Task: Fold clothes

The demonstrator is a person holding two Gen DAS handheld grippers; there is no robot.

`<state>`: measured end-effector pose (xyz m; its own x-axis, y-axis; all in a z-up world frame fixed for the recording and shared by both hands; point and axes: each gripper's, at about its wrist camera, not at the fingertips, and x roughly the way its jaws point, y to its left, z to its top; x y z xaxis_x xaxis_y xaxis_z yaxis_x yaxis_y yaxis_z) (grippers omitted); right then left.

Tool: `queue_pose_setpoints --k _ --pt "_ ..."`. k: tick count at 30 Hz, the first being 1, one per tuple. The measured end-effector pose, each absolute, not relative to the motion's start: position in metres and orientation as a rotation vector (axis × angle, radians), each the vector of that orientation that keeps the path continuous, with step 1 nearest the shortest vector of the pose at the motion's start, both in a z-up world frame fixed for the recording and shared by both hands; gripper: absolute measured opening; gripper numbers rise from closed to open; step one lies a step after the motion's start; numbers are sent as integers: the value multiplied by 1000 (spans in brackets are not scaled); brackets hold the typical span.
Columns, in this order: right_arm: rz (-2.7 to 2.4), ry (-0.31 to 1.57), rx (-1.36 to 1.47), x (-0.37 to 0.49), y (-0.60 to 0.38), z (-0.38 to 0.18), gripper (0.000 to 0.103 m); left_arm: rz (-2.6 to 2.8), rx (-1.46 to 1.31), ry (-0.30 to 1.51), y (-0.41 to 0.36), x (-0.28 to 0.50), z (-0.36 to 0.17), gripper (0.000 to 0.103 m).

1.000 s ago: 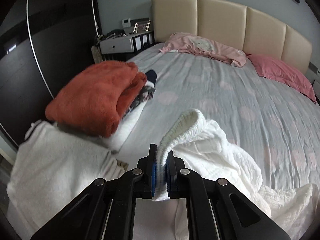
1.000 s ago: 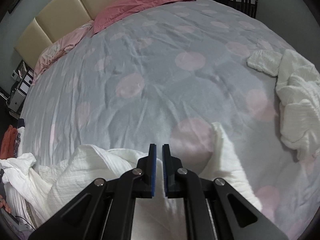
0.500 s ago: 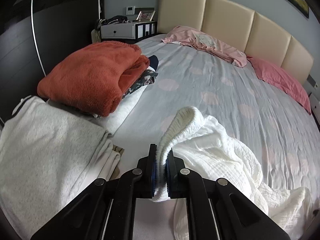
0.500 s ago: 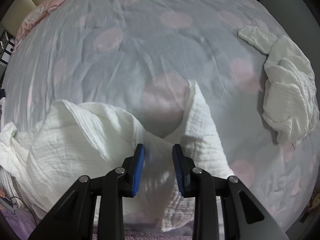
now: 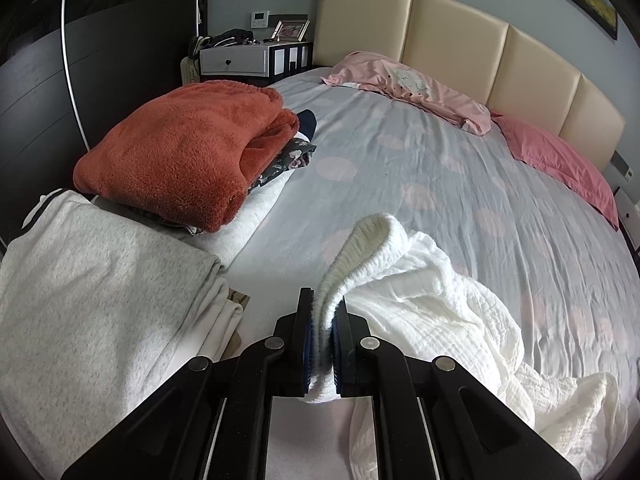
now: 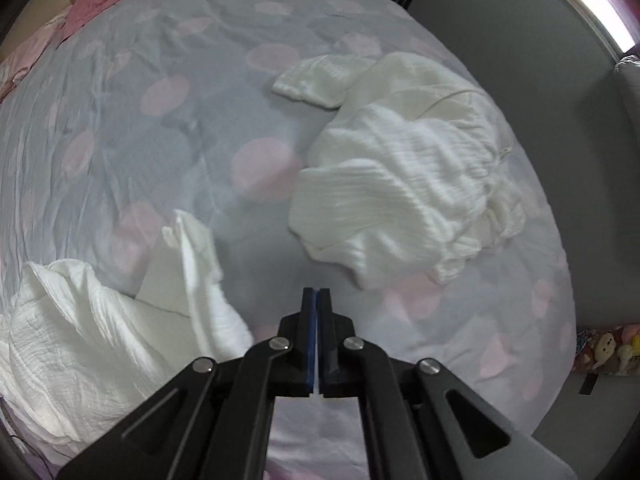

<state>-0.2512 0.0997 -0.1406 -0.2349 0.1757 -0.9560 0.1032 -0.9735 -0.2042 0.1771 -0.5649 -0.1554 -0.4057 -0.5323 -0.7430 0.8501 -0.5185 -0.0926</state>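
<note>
**A:** On the bed (image 5: 400,168), what's there, biggest thing down?

**B:** Along its left edge, my stacks: a grey-white folded top (image 5: 100,280) at the near corner, and beyond it a rust fleece (image 5: 180,152) folded on top of a patterned piece and a white one. Against the headboard lie a pale pink garment (image 5: 408,88) and a pink pillow (image 5: 560,160). Near the foot edge, the white crinkled garment (image 5: 440,320) I'm working on lies spread and rumpled. A second white garment (image 6: 408,184) sits bunched towards the bed's right edge, well apart from the first.

**A:** And your claws?

**B:** My left claw (image 5: 323,340) is pinched tight on the ribbed hem of the white crinkled garment, which arches up out of the jaws. My right claw (image 6: 318,336) is closed with nothing between its pads, above bare sheet between the two white pieces.

**A:** Which step is that?

**B:** As I judge it, I'm laying this garment out for a fold: one end held, the rest loose. Next calls for my right claw to open and take a matching edge or corner, so both can pull the cloth flat.

**A:** Any writing to read?

**B:** None. The pink garment bears a small print, too small to make out.
</note>
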Motion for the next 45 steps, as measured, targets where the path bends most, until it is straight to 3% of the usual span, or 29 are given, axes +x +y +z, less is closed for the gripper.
queue_pose_setpoints --k 5,10,17,19,22,24,25,26,28,34,40,43,45 --pt "2412 -410 -1835 -272 138 -108 0 -1986 849 584 -566 174 -155 8" --pt "2495 -362 -2048 -266 136 -111 7 -1966 862 550 -565 168 -155 8" --pt "2396 -372 -2330 -241 85 -165 44 -1951 896 501 -562 159 -159 8" --pt "2345 -380 -2374 -240 73 -183 46 -1947 900 498 -562 158 -160 8" --pt "2266 -392 -2439 -237 56 -210 46 -1947 897 512 -563 160 -160 8" --pt "2212 -401 -2480 -236 44 -229 39 -1947 897 525 -564 161 -161 8" --pt "2202 -410 -2481 -235 41 -233 21 -1947 897 532 -565 162 -161 8" --pt "2205 -424 -2468 -234 42 -233 10 -1948 896 537 -565 161 -162 8" --pt "2229 -469 -2390 -234 46 -225 5 -1952 894 544 -566 161 -162 8" --pt "2297 -381 -2178 -243 79 -178 3 -1943 845 519 -567 163 -156 8" --pt "2280 -163 -2070 -263 120 -159 3 -1903 784 536 -572 176 -149 8" --pt "2276 -86 -2087 -275 133 -164 7 -1904 778 530 -572 178 -148 8" --pt "2302 -145 -2070 -273 129 -162 12 -1912 778 536 -571 177 -148 8"
